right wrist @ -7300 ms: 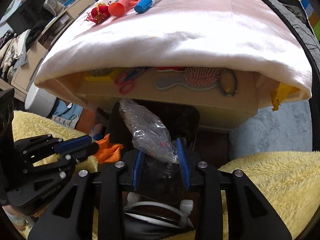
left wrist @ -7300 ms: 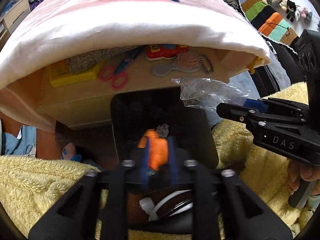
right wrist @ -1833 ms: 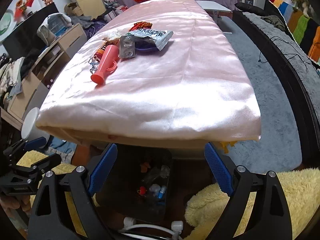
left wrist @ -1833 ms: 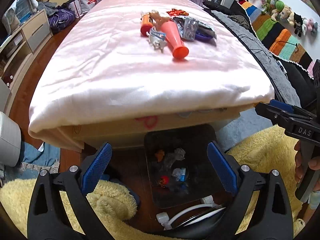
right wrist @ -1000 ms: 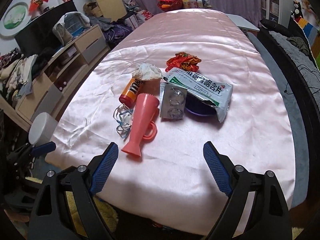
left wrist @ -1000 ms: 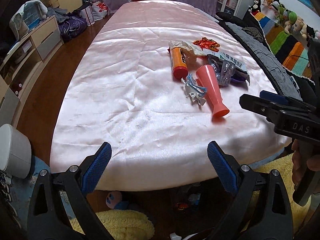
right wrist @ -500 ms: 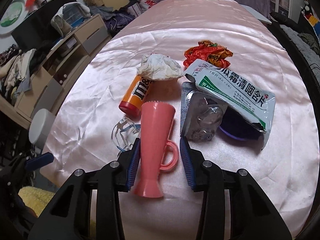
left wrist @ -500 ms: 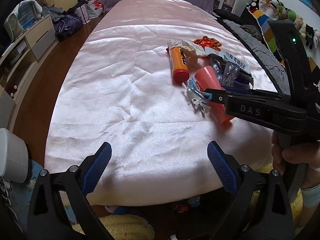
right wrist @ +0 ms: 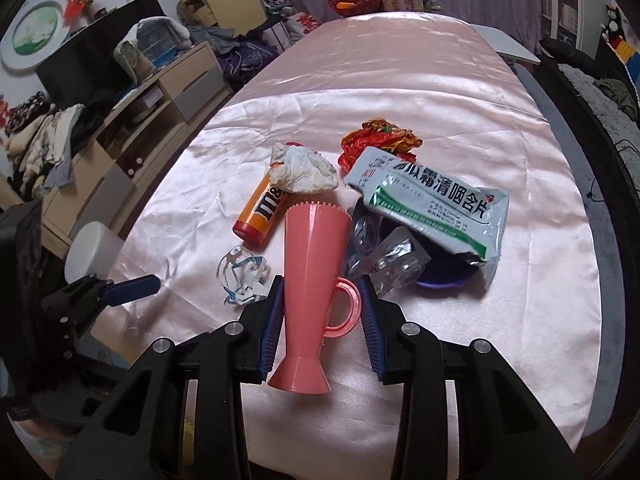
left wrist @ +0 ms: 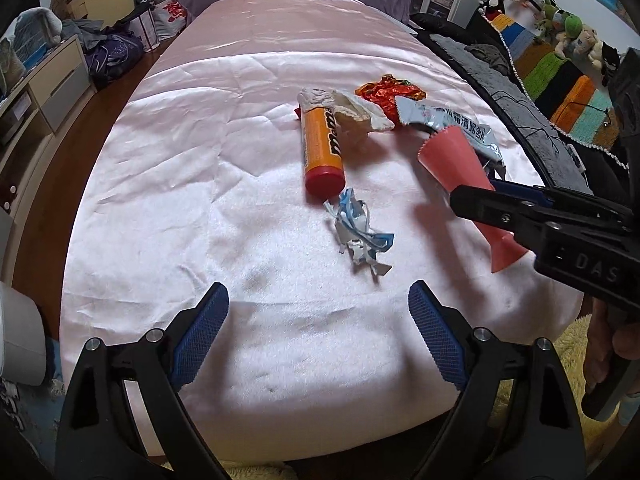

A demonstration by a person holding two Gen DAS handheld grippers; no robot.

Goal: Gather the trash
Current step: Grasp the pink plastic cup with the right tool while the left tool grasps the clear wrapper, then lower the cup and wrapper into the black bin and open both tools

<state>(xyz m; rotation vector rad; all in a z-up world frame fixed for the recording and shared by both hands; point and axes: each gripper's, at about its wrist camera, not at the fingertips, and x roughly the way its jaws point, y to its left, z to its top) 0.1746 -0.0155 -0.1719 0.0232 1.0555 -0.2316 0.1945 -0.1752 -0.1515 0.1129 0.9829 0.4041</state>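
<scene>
Your right gripper (right wrist: 322,322) has its fingers closed around the pink plastic cup (right wrist: 310,280), pinching the narrow stem beside the handle, near the counter's (left wrist: 192,184) front edge. It's rigid, light and smooth, so it could slip; the grip low at the stem looks sound. Your left gripper (left wrist: 316,340) hangs wide open and empty over the near edge, its fingers pointed toward the shredded blue-white plastic scrap (left wrist: 358,236). That scrap is flimsy; pinch the bunched middle. Farther back: an orange tube (right wrist: 262,208) printed "m&m", stiff and prone to rolling; a crumpled tissue (right wrist: 302,172), soft; a foil lozenge bag (right wrist: 432,200) with Chinese print, crinkly; a red foil wrapper (right wrist: 378,140). The right tool reads "DAS".
</scene>
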